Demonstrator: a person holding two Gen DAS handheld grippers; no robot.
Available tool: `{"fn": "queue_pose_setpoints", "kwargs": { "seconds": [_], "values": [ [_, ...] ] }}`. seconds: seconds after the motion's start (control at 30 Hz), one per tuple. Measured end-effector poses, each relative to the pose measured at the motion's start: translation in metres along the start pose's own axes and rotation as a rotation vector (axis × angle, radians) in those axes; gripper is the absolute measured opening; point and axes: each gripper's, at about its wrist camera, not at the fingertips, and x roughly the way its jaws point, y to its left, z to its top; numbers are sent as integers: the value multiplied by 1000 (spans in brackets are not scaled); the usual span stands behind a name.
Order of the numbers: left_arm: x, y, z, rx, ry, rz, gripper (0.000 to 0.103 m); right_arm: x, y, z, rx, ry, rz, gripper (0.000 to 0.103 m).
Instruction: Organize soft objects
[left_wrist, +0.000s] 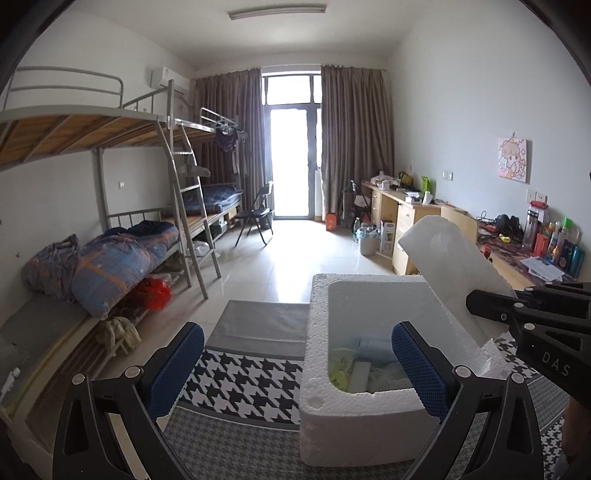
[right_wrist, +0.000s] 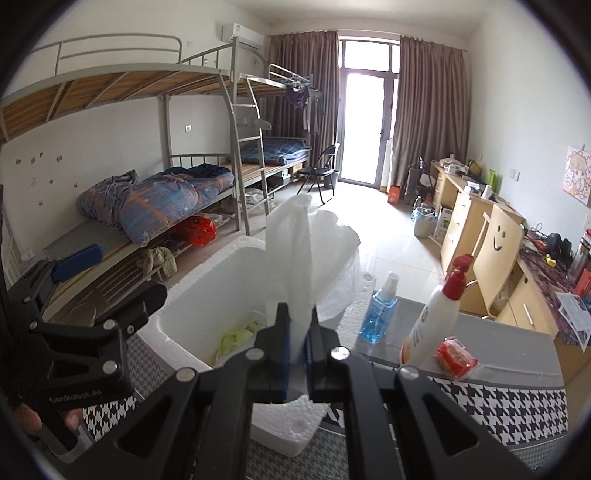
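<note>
Overhead, right gripper (right_wrist: 297, 332) pinches white bag (right_wrist: 306, 251) above foam box (right_wrist: 207, 291).

Both grippers: black frames, silver screws, blue ribbed pads. Right gripper (left_wrist: 476, 301) marked "DAS", left gripper (right_wrist: 74, 262) "GenRobot.AI". Bare fingers visible.

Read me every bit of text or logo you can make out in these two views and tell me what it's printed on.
"DAS": on the right gripper body, left wrist view; cut off at the frame edge.
"GenRobot.AI": on the left gripper body, right wrist view; small, partly blurred.
Red packet, white bottle, green pack in the foam box, desk bottles: print too blurred to read.
</note>
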Motion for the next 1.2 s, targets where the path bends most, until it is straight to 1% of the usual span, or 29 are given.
{"fn": "queue_pose_setpoints", "kwargs": {
  "seconds": [0.2,0.43,0.5,0.53,0.57,0.63,0.93,1.0,1.17,1.2],
  "values": [
    [-9,7,-6,-13,-7,16,102,12,0,3,-5,14,16,10],
    [-18,11,-11,-18,-26,4,102,33,1,1,3,60,38,10],
    [-19,12,-11,-19,-26,1,102,37,2,0,5,77,42,19],
    [-19,13,-11,-20,-26,1,102,39,2,-1,3,83,45,32],
    [-20,13,-12,-22,-26,2,102,40,3,-2,2,90,47,48],
    [-18,14,-12,-18,-20,9,102,39,5,-3,3,89,52,60],
    [-23,9,-14,-10,-22,0,102,22,7,-2,-1,65,54,62],
    [-29,8,-13,-15,-34,-6,102,15,6,-2,2,51,49,66],
    [-38,3,-12,-8,-37,-17,102,-1,2,-4,20,17,29,81],
    [-39,1,-12,-6,-39,-18,102,-3,1,-5,19,15,30,82]
  ]
}}
